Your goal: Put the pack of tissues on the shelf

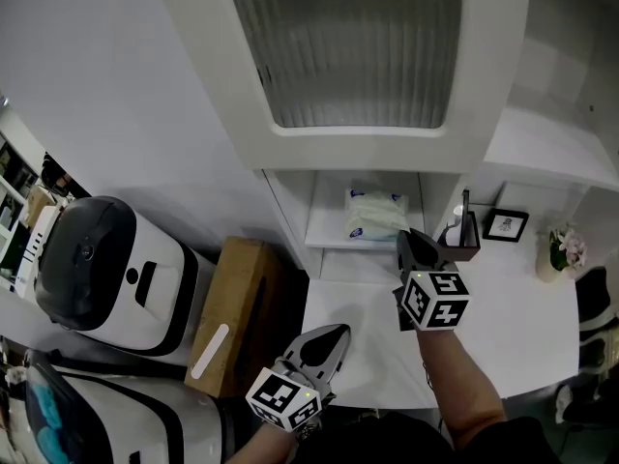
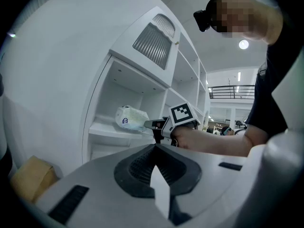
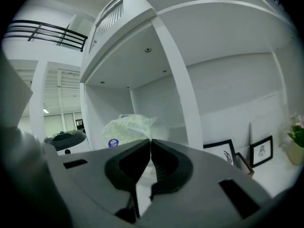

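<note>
Head view: The pack of tissues (image 1: 375, 214) lay flat on the shelf (image 1: 325, 232) inside the white cabinet's open compartment, set well back from the front lip, so it looked unlikely to slide off. The right gripper (image 1: 410, 241) pointed into that opening, its tips just beside the pack's near corner. The left gripper (image 1: 335, 337) hung low over the white countertop (image 1: 503, 309), well apart from the pack and apparently taking no part in the placement. A cardboard box (image 1: 237, 312) stood left of the cabinet, and a small picture frame (image 1: 506, 224) leaned at the back of the counter.

Left gripper view: The left gripper (image 2: 154, 148) had its jaws drawn together with nothing between them, aimed at the compartment as if only looking on. Beyond it, the right gripper (image 2: 148, 124) reached level with the shelf (image 2: 107, 129), its nose meeting the end of the pack (image 2: 129, 118), which rested its full weight on the board.

Right gripper view: The right gripper (image 3: 151, 142) had its jaws closed to a thin seam, with the pack (image 3: 127, 127) directly behind the tips. Whether a fold of wrapper was pinched in that seam could not be told, but the bulk of the pack sat outside the jaws. Two picture frames (image 3: 260, 151) leaned on the wall to the right. Judged from this, the pack was already in place and only the pull-back remained.
</note>
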Demonstrator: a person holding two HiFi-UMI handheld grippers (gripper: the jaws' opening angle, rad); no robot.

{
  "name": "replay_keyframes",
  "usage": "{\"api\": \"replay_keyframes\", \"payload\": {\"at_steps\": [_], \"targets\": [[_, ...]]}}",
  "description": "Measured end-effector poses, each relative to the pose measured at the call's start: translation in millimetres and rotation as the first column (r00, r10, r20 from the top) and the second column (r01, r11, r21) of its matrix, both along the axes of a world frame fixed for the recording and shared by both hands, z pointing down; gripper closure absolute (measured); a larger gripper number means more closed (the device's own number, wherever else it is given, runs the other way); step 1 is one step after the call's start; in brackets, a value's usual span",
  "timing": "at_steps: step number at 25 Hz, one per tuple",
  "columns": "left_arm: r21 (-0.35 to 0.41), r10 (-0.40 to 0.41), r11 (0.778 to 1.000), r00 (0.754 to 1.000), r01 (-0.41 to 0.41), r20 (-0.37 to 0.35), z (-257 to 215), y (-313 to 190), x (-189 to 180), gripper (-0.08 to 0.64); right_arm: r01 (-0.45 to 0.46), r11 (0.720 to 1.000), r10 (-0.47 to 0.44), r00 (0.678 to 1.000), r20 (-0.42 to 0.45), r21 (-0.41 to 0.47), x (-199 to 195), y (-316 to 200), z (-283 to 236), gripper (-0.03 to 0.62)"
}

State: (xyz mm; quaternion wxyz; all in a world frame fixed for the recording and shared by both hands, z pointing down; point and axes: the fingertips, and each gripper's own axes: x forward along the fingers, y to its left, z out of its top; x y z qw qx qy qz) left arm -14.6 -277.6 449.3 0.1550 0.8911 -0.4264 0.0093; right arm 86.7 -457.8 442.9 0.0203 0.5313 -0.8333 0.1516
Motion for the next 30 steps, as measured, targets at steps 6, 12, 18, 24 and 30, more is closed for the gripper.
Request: {"api": "replay_keyframes", "payload": {"at_steps": [6,12,18,24,30], "targets": [[-0.009,-0.009,1.0,1.0,0.009,-0.003,3.2,-2.8,5.8,0.557,-0.016,1.0,0.016,1.0,-0.016,-0.018,-1.0,-9.0,7.7,0.583],[-0.03,-0.027,0.999,1.0,0.027,-0.002,10.5,-3.5,5.1,0.557,-0.034,0.999,0.033,0.999,-0.043,-0.028,-5.5,-17.1,12.6,0.583],[-0.036,-0.037,0.999,0.999,0.037,-0.003,11.2,-4.5,4.9,0.557,-0.034,0.999,0.033,0.998,-0.052,-0.027,-9.5,-20.4,14.6,0.583],[-0.047,-0.04,0.998,0.999,0.04,0.003,13.2,-4.6,7.3,0.557,-0.017,1.0,0.016,0.999,-0.04,-0.015,-11.9,-18.9,13.2,0.582],[-0.049,-0.042,0.998,0.999,0.042,0.003,14.0,-3.4,12.3,0.557,0.0,0.999,0.004,0.996,-0.09,0.038,-8.9,-11.1,8.5,0.54]]}}
